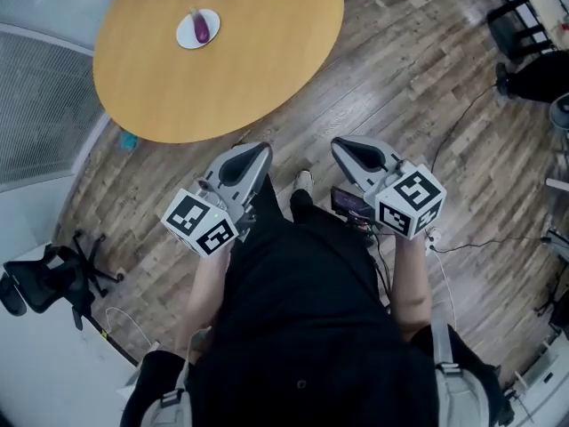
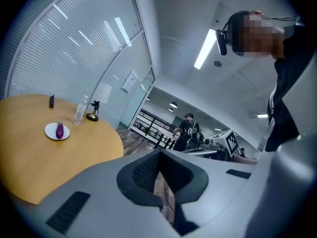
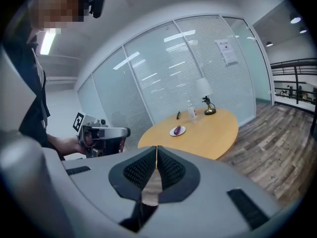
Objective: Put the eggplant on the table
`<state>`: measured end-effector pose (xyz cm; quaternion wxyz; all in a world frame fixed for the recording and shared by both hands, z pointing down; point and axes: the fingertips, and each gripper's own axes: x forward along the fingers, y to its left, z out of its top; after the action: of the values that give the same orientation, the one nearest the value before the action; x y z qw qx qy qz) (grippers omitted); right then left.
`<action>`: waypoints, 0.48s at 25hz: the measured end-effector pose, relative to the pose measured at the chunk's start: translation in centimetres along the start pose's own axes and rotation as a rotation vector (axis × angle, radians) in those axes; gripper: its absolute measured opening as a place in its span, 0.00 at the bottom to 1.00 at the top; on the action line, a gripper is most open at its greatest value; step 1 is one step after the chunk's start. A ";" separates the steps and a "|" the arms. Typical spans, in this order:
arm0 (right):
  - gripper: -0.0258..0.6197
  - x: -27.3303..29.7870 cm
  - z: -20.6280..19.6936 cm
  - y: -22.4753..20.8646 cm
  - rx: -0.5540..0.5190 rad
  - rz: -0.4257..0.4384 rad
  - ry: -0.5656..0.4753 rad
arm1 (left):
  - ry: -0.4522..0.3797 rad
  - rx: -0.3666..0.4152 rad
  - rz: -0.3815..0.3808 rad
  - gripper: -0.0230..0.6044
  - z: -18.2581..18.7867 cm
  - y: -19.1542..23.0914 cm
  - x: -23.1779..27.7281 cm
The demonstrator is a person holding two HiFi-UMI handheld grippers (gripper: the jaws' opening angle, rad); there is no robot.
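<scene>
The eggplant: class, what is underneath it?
The eggplant lies on a small white plate, which sits on the round wooden table. The plate's middle beneath it is covered, so nothing there can be seen.

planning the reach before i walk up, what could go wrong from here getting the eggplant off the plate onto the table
1. The left gripper and right gripper are both shut and empty; unless one opens first, it would likely just nudge the eggplant.
2. The eggplant is small and rounded on a white plate, so a pinch may roll it or drag the plate.
3. A clear bottle stands near the plate; a wide approach could tip it.
</scene>
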<state>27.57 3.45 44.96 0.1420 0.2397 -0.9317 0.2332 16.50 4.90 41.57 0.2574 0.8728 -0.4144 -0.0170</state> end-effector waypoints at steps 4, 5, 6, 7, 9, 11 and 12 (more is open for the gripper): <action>0.07 0.5 0.8 1.3 -0.037 0.055 0.000 | -0.016 0.017 0.012 0.06 0.1 -0.6 -1.2; 0.07 0.5 1.1 1.5 -0.047 0.064 -0.004 | -0.021 0.020 0.011 0.06 0.1 -0.8 -1.4; 0.07 0.4 1.4 1.9 -0.057 0.073 -0.011 | -0.027 0.023 0.009 0.06 0.2 -0.9 -1.7; 0.07 0.4 1.8 2.2 -0.067 0.083 -0.020 | -0.034 0.028 0.008 0.05 0.3 -1.0 -1.9; 0.07 0.4 2.3 2.6 -0.081 0.093 -0.032 | -0.047 0.041 0.004 0.06 0.7 -1.0 -2.2; 0.07 0.8 2.5 3.2 -0.094 0.101 -0.033 | -0.055 0.055 -0.003 0.05 1.0 -1.0 -2.7; 0.07 1.0 2.5 3.6 -0.100 0.106 -0.032 | -0.056 0.062 -0.007 0.05 1.2 -1.0 -3.0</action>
<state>24.51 4.62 41.84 0.1264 0.1865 -0.9556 0.1899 14.93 7.14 39.54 0.2185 0.8809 -0.4189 -0.0297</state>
